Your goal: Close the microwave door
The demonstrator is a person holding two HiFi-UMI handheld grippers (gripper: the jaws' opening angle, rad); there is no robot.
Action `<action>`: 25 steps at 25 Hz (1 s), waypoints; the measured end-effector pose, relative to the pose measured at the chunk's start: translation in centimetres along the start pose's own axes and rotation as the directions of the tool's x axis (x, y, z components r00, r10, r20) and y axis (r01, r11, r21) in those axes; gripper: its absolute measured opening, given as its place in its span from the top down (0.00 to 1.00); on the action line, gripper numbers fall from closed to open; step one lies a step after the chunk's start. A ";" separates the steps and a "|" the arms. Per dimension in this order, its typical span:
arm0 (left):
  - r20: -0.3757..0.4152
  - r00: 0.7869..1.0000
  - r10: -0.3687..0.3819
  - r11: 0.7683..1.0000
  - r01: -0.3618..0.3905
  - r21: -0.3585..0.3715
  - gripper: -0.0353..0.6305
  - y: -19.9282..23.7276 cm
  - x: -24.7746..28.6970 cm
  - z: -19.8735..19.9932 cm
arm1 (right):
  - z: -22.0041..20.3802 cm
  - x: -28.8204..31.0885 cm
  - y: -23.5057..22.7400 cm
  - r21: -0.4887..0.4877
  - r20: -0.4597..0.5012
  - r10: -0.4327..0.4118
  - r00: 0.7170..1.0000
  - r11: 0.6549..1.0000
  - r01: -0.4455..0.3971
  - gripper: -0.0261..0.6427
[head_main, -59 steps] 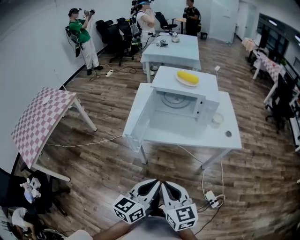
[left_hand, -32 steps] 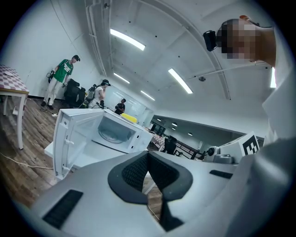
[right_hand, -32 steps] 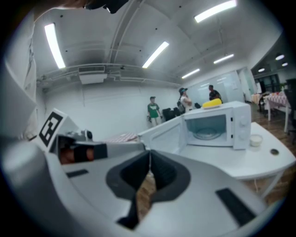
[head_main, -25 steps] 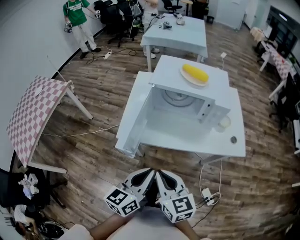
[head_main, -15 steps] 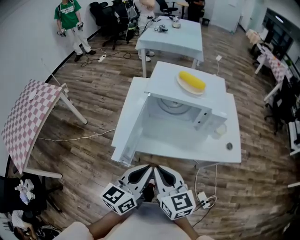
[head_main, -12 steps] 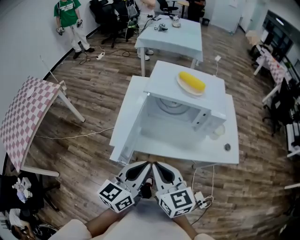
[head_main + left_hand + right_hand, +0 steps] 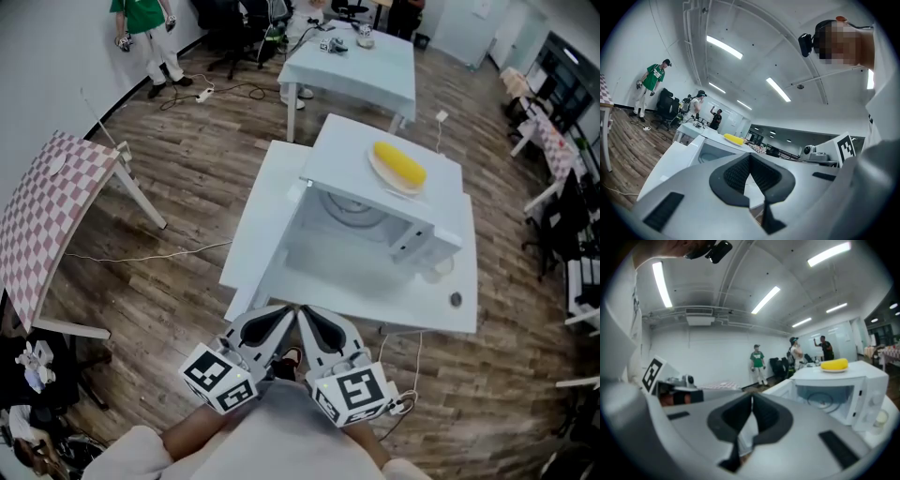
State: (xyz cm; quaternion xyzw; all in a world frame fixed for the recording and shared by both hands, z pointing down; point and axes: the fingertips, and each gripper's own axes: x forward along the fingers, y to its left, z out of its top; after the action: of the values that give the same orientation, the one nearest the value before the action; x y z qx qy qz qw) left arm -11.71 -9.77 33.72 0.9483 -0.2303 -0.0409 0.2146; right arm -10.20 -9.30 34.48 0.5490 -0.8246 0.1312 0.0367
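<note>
The microwave (image 7: 380, 211) sits toward the far side of the white counter (image 7: 375, 302), its cavity facing the person. The microwave door (image 7: 270, 255) stands wide open. It is swung out on its left hinge, so its free edge reaches toward the counter's near left corner. A plate (image 7: 379, 172) with a yellow corn cob (image 7: 400, 165) rests on the microwave's roof.

The left tool (image 7: 272, 321) and the right tool (image 7: 319, 323) are held side by side close to the person's body. They are off the counter's near edge and apart from the door. Each tool's own view shows its jaws together with nothing between them.

By my reading this is the approach step, with closing not yet begun. The next move needs no grasp. One tool, likely the left, should go to the door's outer face near the free edge. It should then push the door in an arc to the right toward the cavity front until it latches, without jolting the plate above.
</note>
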 end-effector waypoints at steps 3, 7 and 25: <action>0.015 1.000 -0.004 1.000 0.004 0.010 0.92 0.8 -0.1 0.7 | 0.6 0.9 0.2 -0.020 0.013 0.006 1.000 1.000 -0.006 0.93; 0.026 1.000 -0.015 0.999 0.014 0.035 0.92 1.6 -0.1 1.5 | 1.2 2.0 0.3 -0.042 0.018 0.000 1.000 0.999 0.001 0.93; 0.120 0.972 0.201 0.979 -0.204 0.010 0.92 5.3 -4.7 4.4 | 2.1 5.6 3.8 -0.066 -0.028 0.212 0.977 0.975 -0.213 0.93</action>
State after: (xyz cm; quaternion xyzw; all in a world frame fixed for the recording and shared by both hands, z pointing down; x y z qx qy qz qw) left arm -18.90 -13.53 31.92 0.9180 -0.3386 -0.0726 0.1932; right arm -15.70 -13.46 32.95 0.4548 -0.8822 0.1115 0.0498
